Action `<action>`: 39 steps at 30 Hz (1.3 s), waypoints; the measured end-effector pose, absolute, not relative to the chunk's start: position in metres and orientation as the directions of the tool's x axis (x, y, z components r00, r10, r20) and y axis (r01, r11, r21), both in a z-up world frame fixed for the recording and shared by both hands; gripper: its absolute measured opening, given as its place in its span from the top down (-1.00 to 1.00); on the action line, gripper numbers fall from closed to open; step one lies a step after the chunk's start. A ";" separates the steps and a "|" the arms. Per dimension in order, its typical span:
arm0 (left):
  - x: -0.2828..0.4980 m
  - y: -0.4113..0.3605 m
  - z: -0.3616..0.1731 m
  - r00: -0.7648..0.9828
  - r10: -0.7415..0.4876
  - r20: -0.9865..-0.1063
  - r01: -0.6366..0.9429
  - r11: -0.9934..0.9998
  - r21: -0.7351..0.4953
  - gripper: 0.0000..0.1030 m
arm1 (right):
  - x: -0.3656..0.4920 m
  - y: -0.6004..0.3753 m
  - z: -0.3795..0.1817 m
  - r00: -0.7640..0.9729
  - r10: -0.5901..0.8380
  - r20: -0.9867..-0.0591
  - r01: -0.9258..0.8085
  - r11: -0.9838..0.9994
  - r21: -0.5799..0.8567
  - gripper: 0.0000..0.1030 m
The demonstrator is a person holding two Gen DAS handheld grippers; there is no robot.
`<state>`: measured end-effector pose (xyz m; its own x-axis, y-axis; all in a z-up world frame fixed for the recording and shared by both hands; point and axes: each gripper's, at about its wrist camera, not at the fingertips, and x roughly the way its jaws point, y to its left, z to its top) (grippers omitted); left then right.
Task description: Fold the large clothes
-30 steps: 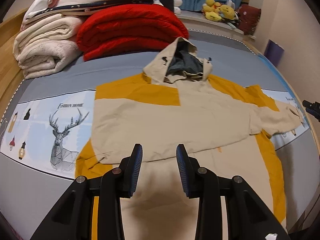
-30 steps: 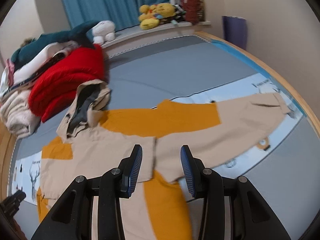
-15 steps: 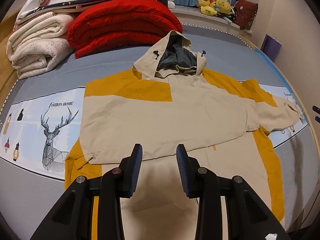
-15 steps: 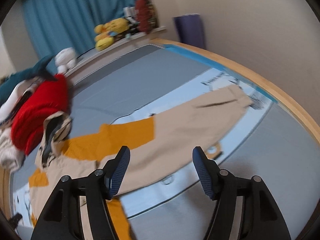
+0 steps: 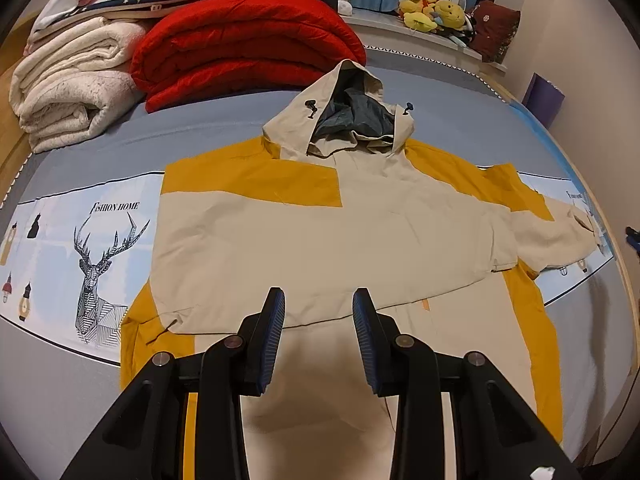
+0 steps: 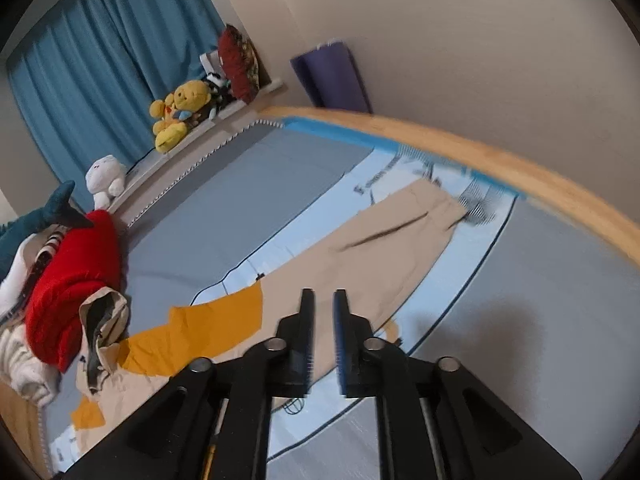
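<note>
A beige and mustard hooded jacket (image 5: 320,232) lies face up on the bed, hood (image 5: 352,120) toward the far side. One sleeve is folded across its chest. The other sleeve (image 6: 380,248) stretches out flat toward the wooden bed rail. My left gripper (image 5: 318,308) hovers open over the jacket's lower body, nothing between its fingers. My right gripper (image 6: 324,296) hangs over the outstretched sleeve near its middle. Its jaws are closing to a narrow gap, and I see no fabric pinched between them.
A red quilt (image 5: 248,40) and white blankets (image 5: 72,88) are stacked at the bed's far left. Plush toys (image 5: 432,12) sit on the ledge by the blue curtain (image 6: 100,80). The wooden rail (image 6: 480,160) borders the bed past the cuff, with a purple roll (image 6: 332,80) against the wall.
The right gripper swung from the jacket's body out along the stretched sleeve, rolling as it went. Its jaws widened, then narrowed. The left gripper stayed over the hem, still open.
</note>
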<state>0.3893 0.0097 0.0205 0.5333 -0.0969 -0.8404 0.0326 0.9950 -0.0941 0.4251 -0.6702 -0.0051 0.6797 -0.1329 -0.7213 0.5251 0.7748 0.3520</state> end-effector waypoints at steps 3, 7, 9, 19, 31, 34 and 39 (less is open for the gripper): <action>0.389 0.010 0.021 0.535 -0.096 -0.839 0.035 0.995 -0.091 0.38 | 0.438 -0.685 -0.035 0.646 -0.078 -0.759 0.537 0.753 0.380 0.23; 0.390 0.011 0.020 0.531 -0.094 -0.842 0.031 0.995 -0.092 0.38 | 0.447 -0.708 -0.078 0.607 -0.032 -0.794 0.570 0.714 0.406 0.23; 0.391 0.010 0.019 0.529 -0.094 -0.843 0.034 0.995 -0.089 0.38 | 0.449 -0.720 -0.096 0.595 -0.021 -0.804 0.598 0.679 0.425 0.23; 0.396 0.007 0.009 0.523 -0.084 -0.848 0.053 0.996 -0.065 0.38 | 0.462 -0.761 -0.157 0.585 0.004 -0.811 0.688 0.527 0.499 0.23; 0.402 0.009 0.004 0.520 -0.073 -0.851 0.049 0.997 -0.056 0.38 | 0.474 -0.770 -0.166 0.601 -0.077 -0.796 0.727 0.468 0.503 0.45; 0.402 0.012 0.006 0.522 -0.071 -0.850 0.039 0.997 -0.059 0.38 | 0.476 -0.769 -0.163 0.585 -0.109 -0.804 0.744 0.467 0.479 0.85; 0.403 0.024 0.014 0.529 -0.082 -0.845 0.008 0.996 -0.092 0.38 | 0.491 -0.748 -0.120 0.584 -0.218 -0.782 0.732 0.558 0.391 0.94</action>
<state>0.4031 0.0236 0.0139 0.5286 -0.0822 -0.8449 0.0083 0.9958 -0.0917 0.4907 -0.7480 -0.1197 0.5844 -0.2182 -0.7816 0.7318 0.5579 0.3914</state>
